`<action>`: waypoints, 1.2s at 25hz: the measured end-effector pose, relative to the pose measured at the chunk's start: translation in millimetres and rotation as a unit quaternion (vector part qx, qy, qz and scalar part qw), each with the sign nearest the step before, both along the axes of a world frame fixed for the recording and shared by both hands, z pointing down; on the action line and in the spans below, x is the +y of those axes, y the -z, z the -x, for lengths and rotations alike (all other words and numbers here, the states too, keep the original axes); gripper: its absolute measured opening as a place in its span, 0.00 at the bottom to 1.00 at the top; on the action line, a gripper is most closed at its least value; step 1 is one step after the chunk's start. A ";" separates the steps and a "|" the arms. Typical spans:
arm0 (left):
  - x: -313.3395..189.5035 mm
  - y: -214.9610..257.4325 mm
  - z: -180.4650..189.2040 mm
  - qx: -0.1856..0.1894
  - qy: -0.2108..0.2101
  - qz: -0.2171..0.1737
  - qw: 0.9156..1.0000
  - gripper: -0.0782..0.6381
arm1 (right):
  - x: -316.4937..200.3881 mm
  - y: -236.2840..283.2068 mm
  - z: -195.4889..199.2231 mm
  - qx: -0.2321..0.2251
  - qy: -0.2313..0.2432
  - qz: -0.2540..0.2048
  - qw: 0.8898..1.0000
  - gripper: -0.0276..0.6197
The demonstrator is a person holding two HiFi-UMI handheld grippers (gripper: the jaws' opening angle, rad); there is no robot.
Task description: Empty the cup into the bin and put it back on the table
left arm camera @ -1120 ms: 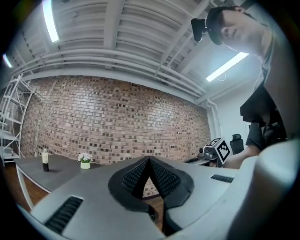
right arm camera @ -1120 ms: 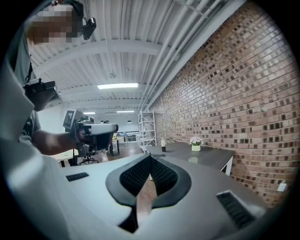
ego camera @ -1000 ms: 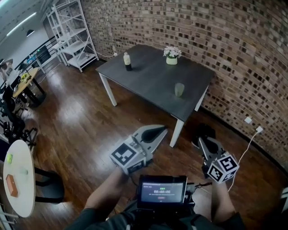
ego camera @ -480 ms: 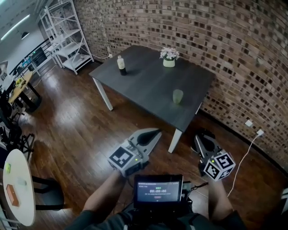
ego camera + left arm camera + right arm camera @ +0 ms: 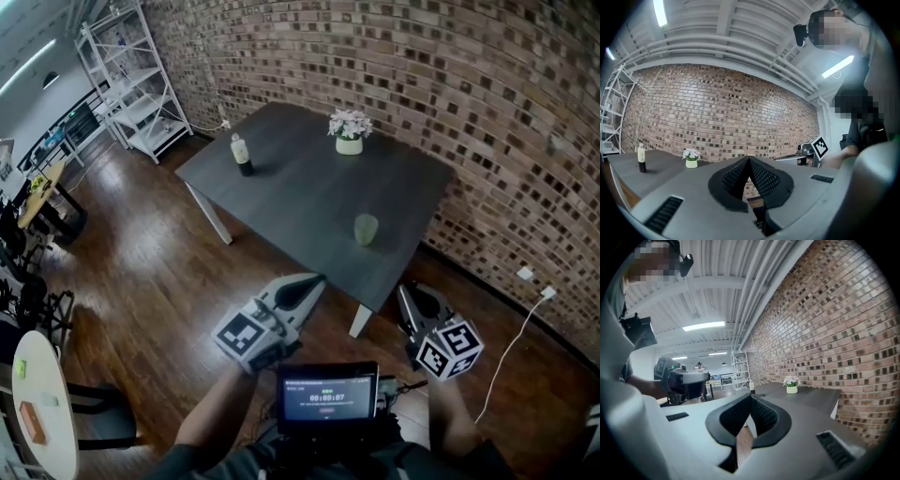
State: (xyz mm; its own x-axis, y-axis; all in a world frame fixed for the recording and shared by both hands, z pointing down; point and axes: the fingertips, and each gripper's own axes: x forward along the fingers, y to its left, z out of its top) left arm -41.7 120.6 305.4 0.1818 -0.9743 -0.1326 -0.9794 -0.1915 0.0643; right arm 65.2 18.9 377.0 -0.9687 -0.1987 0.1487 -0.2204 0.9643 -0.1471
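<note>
Facing table (image 5: pixel 281 178), step looks like reach. Left gripper (image 5: pixel 316 279) & right gripper (image 5: pixel 404 290): jaws closed, nothing held. Cup (image 5: pixel 366 229) stands near table's near-right edge. Next: prob open right jaws, close round cup.

Pale green cup (image 5: pixel 366 229), upright, on table (image 5: pixel 300 192)
</note>
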 end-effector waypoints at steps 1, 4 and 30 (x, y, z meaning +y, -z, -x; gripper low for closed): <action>-6.3 -0.4 5.6 0.000 0.001 0.001 1.000 0.11 | -6.7 -1.5 5.3 0.001 -0.001 0.002 1.000 0.05; -26.7 -3.6 23.8 0.000 0.001 0.009 1.000 0.11 | -23.1 -8.5 21.1 0.004 -0.002 0.013 1.000 0.05; -162.3 -46.3 185.8 0.042 -0.121 0.039 0.991 0.10 | -147.6 -91.9 173.4 0.178 -0.081 0.046 0.980 0.14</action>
State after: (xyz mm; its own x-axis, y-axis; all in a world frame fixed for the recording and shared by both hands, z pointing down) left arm -227.5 -41.7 351.7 0.4033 -0.9112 -0.0835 -0.8957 -0.4118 0.1675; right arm -108.2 -128.7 468.8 -0.8086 -0.3158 0.4965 -0.4228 0.8986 -0.1170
